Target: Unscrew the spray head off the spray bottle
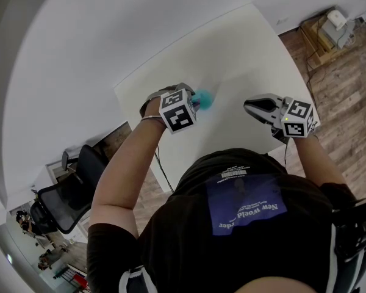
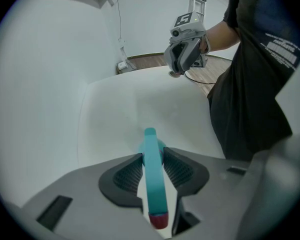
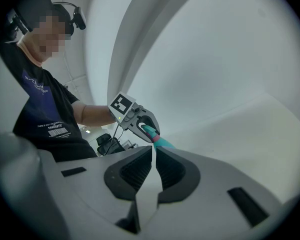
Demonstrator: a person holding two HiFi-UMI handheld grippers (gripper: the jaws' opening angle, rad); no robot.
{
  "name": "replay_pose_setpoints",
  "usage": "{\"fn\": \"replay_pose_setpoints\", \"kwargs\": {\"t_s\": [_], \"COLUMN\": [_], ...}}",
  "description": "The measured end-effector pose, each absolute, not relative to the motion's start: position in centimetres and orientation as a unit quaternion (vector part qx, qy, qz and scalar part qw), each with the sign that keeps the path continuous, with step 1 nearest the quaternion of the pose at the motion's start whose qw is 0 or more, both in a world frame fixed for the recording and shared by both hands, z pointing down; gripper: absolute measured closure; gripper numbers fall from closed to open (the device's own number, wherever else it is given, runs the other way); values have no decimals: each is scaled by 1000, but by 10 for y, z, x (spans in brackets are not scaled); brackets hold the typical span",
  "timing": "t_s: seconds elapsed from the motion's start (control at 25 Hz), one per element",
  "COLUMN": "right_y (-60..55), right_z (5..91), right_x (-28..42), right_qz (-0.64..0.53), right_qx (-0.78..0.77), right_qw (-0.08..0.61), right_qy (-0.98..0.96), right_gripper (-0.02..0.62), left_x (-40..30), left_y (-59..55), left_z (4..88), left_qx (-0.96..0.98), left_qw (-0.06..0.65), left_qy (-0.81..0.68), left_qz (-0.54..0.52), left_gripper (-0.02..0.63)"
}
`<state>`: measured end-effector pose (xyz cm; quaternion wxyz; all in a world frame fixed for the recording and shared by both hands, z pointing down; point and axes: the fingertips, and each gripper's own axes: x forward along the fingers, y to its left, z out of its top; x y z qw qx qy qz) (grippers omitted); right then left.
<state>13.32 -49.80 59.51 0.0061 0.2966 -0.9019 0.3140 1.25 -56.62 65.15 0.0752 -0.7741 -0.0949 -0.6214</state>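
A teal spray bottle (image 1: 205,100) stands on the white table (image 1: 244,54). My left gripper (image 1: 194,101) points steeply down over it. In the left gripper view the teal spray head (image 2: 153,189), with a red nozzle tip at its near end, runs between the jaws, and the ribbed pads (image 2: 131,173) press on both its sides. The bottle's body below is hidden. My right gripper (image 1: 249,107) hovers to the right, apart from the bottle, shut with nothing in it. In the right gripper view its jaws (image 3: 154,153) meet, and the left gripper (image 3: 140,121) holds the teal bottle (image 3: 164,143) beyond them.
The table's near edge runs just in front of the person's body. A black office chair (image 1: 67,200) stands at the lower left, and a cable (image 1: 161,163) hangs there too. Wooden floor and a crate with boxes (image 1: 329,32) lie to the right of the table.
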Motion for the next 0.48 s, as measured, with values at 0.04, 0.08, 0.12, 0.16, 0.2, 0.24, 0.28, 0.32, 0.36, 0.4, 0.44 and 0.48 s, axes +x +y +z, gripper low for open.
{"fn": "replay_pose_setpoints", "kwargs": {"t_s": [0.04, 0.08, 0.12, 0.16, 0.2, 0.24, 0.28, 0.32, 0.36, 0.4, 0.44, 0.48], "right_y": [-498, -498, -498, -498, -499, -499, -499, -499, -499, -499, -499, -499], "right_z": [595, 595, 595, 595, 594, 593, 592, 592, 592, 592, 592, 592], "right_x": [133, 133, 132, 132, 132, 131, 131, 130, 130, 130, 129, 129], "right_qz": [314, 313, 312, 312, 312, 313, 313, 313, 313, 313, 313, 314], "right_qx": [296, 295, 294, 294, 294, 294, 294, 294, 294, 294, 293, 293], "right_qw": [6, 6, 6, 6, 6, 6, 7, 7, 8, 9, 9, 9], "right_qy": [-902, -903, -903, -903, -903, -903, -903, -903, -903, -903, -903, -903], "right_gripper": [595, 595, 595, 595, 595, 595, 595, 595, 595, 595, 595, 595], "left_x": [13, 13, 14, 14, 14, 15, 15, 15, 15, 15, 14, 14], "left_y": [-566, -565, -565, -565, -565, -565, -565, -564, -564, -564, -563, -563], "left_z": [652, 652, 651, 651, 651, 651, 651, 651, 651, 651, 651, 651], "left_qx": [-773, -772, -771, -771, -771, -771, -771, -772, -772, -772, -771, -770], "left_qw": [74, 74, 73, 71, 67, 62, 58, 54, 52, 51, 52, 53], "left_qy": [-97, -98, -100, -102, -103, -104, -104, -104, -104, -105, -107, -109], "left_qz": [-623, -623, -624, -625, -625, -625, -625, -625, -625, -625, -626, -627], "left_gripper": [468, 468, 468, 468, 468, 468, 468, 466, 466, 466, 466, 466]}}
